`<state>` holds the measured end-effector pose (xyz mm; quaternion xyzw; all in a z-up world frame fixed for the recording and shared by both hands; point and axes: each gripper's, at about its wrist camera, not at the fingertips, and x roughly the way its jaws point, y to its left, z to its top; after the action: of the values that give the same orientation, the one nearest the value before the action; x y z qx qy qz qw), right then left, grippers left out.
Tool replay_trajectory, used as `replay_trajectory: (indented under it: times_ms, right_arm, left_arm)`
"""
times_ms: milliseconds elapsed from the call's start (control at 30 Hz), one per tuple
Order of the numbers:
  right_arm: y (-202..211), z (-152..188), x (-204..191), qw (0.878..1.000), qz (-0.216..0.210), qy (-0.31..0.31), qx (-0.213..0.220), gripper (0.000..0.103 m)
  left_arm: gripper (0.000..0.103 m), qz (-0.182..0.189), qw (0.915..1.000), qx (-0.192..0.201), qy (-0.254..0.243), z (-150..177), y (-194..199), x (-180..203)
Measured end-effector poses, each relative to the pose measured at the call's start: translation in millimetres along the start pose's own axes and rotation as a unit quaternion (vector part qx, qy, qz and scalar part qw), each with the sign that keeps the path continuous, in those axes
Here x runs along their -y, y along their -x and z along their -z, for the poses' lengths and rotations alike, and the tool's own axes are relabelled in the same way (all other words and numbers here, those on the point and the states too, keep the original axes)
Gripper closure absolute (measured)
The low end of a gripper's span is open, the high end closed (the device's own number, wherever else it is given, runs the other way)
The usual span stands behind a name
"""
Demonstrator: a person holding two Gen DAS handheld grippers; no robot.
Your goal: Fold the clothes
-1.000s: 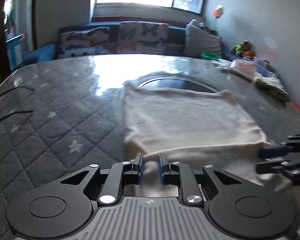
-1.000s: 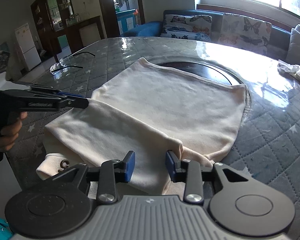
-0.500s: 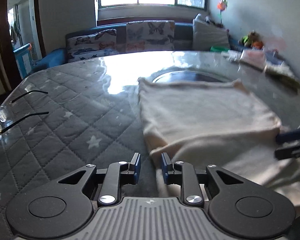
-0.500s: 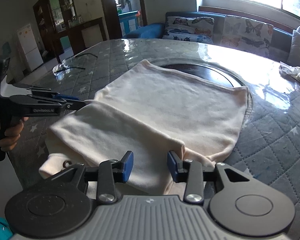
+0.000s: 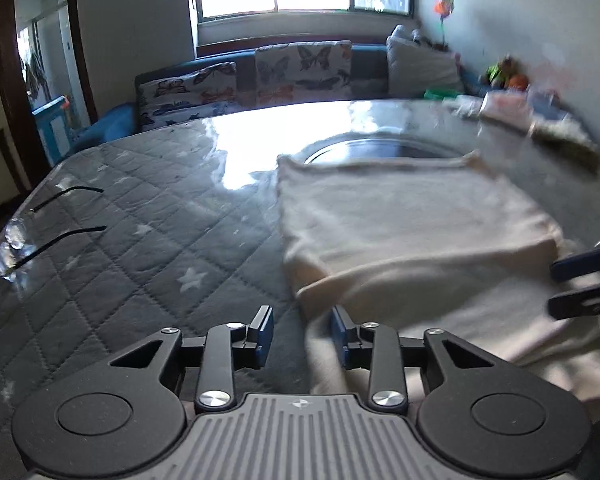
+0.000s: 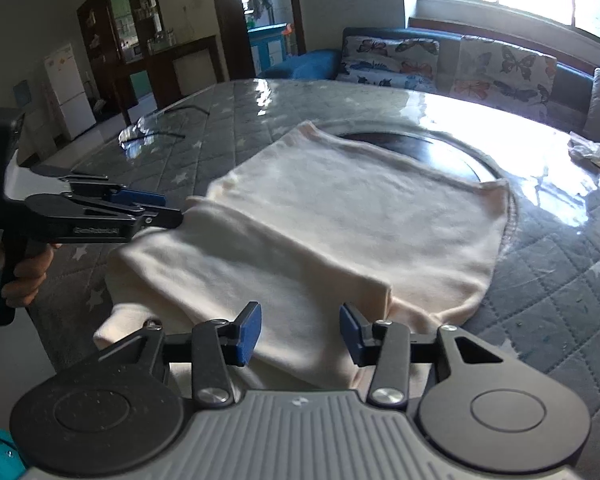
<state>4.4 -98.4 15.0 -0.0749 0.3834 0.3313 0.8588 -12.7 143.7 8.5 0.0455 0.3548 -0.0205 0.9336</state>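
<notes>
A cream garment (image 5: 412, 232) lies folded over on the quilted grey table, with its near part hanging over the table's front edge; it also shows in the right wrist view (image 6: 340, 232). My left gripper (image 5: 302, 334) is open and empty at the garment's near left corner. My right gripper (image 6: 298, 332) is open and empty over the fold's near right end. The left gripper also shows from the side in the right wrist view (image 6: 164, 210), and the right gripper's fingers (image 5: 580, 260) show at the right edge of the left wrist view.
A pair of glasses (image 5: 40, 232) lies on the table at the left. A round dark inset (image 6: 420, 152) sits behind the garment. Loose clothes (image 5: 540, 120) lie at the far right. A sofa with butterfly cushions (image 5: 292, 72) stands behind the table.
Both grippers have opened wider and let go of the cream garment's fold, which now rests on the table. Both have drawn back toward the near edge.
</notes>
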Motion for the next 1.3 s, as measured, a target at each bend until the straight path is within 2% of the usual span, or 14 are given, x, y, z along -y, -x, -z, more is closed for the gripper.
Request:
replay_trajectory:
  times_ms: [200, 300, 400, 533, 700, 833, 933, 967, 1100, 1300]
  right_arm:
    - [3.0, 5.1, 1.7, 1.000, 0.002, 0.006, -0.009, 0.059]
    - [4.6, 4.0, -1.3, 1.000, 0.003, 0.009, -0.003, 0.059]
    - [2.0, 2.9, -4.9, 1.000, -0.002, 0.011, -0.001, 0.059]
    - [-0.1, 7.8, -7.2, 1.000, 0.001, 0.019, -0.012, 0.059]
    - [13.2, 12.9, -8.5, 0.999, 0.002, 0.035, -0.018, 0.059]
    - [25.3, 14.0, -7.4, 0.999, 0.005, 0.041, -0.015, 0.059]
    - [34.2, 14.9, -7.6, 0.998, 0.006, 0.057, -0.015, 0.057]
    - [36.3, 15.5, -8.2, 0.998, 0.005, 0.064, -0.016, 0.054]
    - [45.8, 19.3, -14.7, 0.994, 0.007, 0.103, -0.020, 0.051]
    - [55.1, 25.7, -19.0, 0.992, 0.012, 0.127, -0.023, 0.051]
  left_arm:
    - [0.066, -0.027, 0.9996, -0.010, 0.004, 12.7, 14.7, -16.1]
    - [0.066, -0.008, 0.9999, 0.012, 0.007, 11.4, 32.0, -9.2]
    - [0.065, 0.018, 0.9995, 0.023, -0.011, 12.0, 40.7, 8.2]
    - [0.061, 0.021, 0.9988, 0.007, -0.045, 24.3, 36.0, 22.8]
    - [0.057, 0.020, 0.9984, 0.002, -0.053, 32.6, 42.3, 19.7]
    - [0.054, 0.048, 0.9958, 0.015, -0.077, 33.4, 62.5, 23.2]
    - [0.053, 0.075, 0.9902, 0.030, -0.114, 38.6, 78.9, 33.5]
    - [0.053, 0.082, 0.9875, 0.035, -0.130, 40.9, 83.4, 37.6]
    - [0.052, 0.080, 0.9754, 0.043, -0.201, 53.3, 87.2, 53.4]
    - [0.052, 0.084, 0.9607, 0.047, -0.261, 66.1, 79.5, 67.8]
